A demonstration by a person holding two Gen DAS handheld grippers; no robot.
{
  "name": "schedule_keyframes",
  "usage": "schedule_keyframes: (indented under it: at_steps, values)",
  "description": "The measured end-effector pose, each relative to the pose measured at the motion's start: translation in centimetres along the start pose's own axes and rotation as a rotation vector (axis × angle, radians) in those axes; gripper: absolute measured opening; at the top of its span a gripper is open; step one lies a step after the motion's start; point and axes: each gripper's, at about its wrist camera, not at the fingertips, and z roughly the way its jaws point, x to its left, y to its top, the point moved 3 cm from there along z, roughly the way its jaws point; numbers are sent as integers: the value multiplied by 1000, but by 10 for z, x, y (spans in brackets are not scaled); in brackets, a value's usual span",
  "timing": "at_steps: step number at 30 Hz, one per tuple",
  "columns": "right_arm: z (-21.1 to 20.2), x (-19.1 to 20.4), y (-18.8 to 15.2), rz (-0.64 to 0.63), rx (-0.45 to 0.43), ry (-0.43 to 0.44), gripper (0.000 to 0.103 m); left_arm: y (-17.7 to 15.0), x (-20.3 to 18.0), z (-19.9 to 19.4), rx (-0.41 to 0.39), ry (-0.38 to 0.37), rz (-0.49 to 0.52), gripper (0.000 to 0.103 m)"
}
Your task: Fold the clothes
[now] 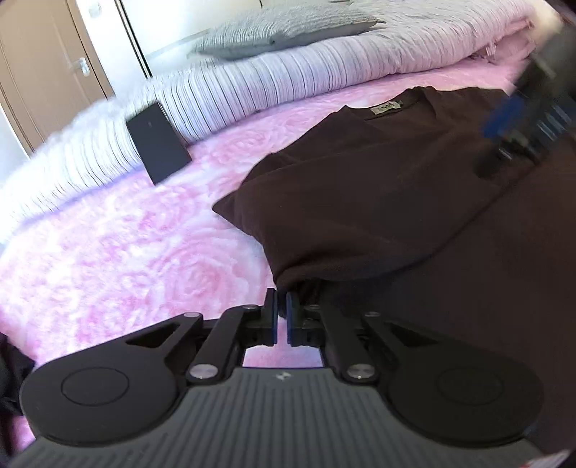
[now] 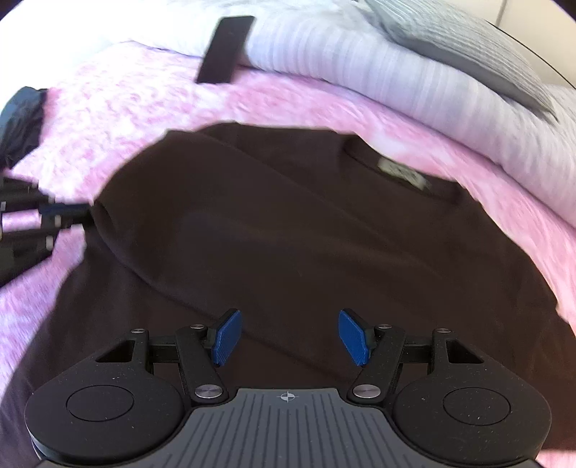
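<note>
Brown shirt [image 2: 288,230] lies spread on the pink bedspread [image 1: 118,252], its neck label [image 2: 403,174] facing up toward the striped duvet [image 1: 288,72] and one sleeve folded in across the body. Left gripper [image 1: 281,316] sits at the shirt's edge with its jaws drawn together; in its own view no cloth shows between the pads, though the right wrist view puts its tips right against the folded edge. Right gripper [image 2: 289,336] hangs over the lower shirt, blue pads [image 2: 226,336] well apart, nothing between them. Black flat box [image 1: 158,142] leans on the duvet; grey pillow [image 1: 284,30] sits behind.
</note>
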Motion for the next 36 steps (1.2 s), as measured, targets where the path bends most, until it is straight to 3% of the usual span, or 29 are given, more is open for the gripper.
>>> schedule_keyframes:
  at_steps: [3,8,15,20,23,26,28,29,32,36]
  values:
    - [6,11,29,-43,-32,51,64,-8,-19,-6,-36,48,108,2]
    - [28,43,89,-183,-85,173,64,-19,-31,-7,-51,64,173,1]
    - [97,95,150,-325,-33,252,64,-32,-1,0,31,70,-75,0]
    - [138,106,148,-461,-5,160,64,-26,8,-12,-7,34,-143,0]
    - [135,92,150,-395,-53,107,64,-19,8,-18,-43,18,-135,4]
    - [117,77,146,-316,-88,99,64,-12,5,-11,-53,-27,-111,38]
    - [101,66,137,-281,-102,92,64,-8,3,-1,-50,-51,-74,41]
    - [93,59,130,-263,-102,81,64,-8,3,3,-49,-64,-63,40]
    - [70,33,101,-190,-78,39,64,-7,2,11,-21,-88,-32,11]
    - [44,-12,42,-64,2,-60,64,-12,8,5,37,-2,-117,0]
